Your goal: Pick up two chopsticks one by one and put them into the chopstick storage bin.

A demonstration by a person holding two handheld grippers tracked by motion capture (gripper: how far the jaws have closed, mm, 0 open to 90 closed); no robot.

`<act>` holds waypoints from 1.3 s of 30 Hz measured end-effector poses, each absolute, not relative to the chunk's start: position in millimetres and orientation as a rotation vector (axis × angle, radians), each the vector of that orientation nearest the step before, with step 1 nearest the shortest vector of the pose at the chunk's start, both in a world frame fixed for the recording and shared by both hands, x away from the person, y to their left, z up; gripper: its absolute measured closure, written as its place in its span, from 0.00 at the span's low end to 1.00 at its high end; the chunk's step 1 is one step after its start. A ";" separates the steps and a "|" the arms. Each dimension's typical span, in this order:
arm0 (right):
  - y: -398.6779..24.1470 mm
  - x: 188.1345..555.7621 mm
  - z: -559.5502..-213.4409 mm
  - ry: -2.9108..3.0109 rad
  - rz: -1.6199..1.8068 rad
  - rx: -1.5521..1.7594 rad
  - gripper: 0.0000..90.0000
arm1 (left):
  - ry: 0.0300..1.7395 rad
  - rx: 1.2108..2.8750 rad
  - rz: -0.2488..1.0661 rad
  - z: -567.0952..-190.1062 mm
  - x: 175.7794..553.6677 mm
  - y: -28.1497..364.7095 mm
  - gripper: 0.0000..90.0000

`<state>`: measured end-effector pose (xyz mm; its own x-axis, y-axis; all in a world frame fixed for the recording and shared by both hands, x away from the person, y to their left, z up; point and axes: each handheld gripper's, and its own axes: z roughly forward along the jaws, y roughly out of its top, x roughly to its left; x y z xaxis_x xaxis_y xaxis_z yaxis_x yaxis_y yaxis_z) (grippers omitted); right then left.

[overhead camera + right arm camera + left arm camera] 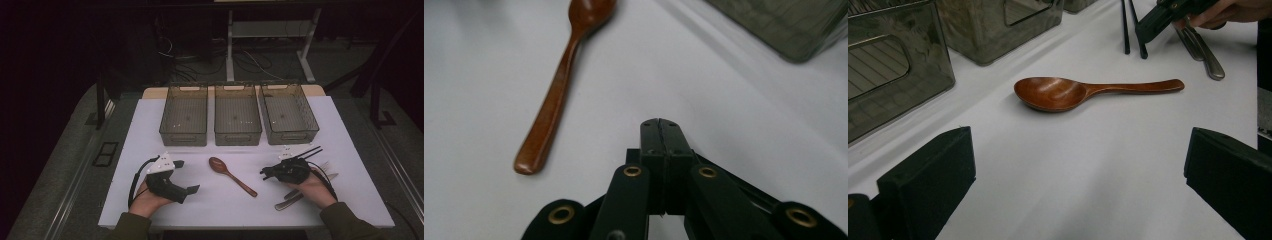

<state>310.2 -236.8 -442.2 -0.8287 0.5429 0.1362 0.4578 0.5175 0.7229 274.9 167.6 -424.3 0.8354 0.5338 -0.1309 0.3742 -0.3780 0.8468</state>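
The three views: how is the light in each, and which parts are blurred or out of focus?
High view: dim, with a dark room behind and only the white table lit. Left gripper view: brighter, the wooden spoon sharp with a soft glare in its bowl. Right gripper view: the shut jaws of the right hand-held gripper fairly sharp, the spoon and the bin beyond soft.

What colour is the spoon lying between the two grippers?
Reddish-brown wood; the spoon shows best in the left gripper view.

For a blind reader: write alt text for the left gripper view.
A brown wooden spoon lies on the white table, centred ahead of the left hand-held gripper, whose jaws stand wide open. Grey bins sit at left.
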 end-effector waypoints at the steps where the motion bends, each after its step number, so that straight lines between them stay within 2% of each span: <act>1: -236.8 310.2 -442.2 2.642 1.210 0.874 0.99 | 0.669 2.011 0.200 -424.3 274.8 167.8 0.00; 17: -232.2 300.1 -449.9 2.729 1.136 0.824 0.99 | 0.666 2.015 0.198 -424.8 274.9 167.4 0.00; 39: -215.6 336.6 -452.4 2.656 1.149 0.883 0.99 | 0.664 2.020 0.198 -425.1 275.3 167.3 0.00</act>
<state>336.6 -215.6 -452.4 -0.8236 0.5545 0.1195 0.4668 0.5428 0.6982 275.3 167.3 -425.1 0.8384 0.5299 -0.1278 0.3730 -0.3868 0.8434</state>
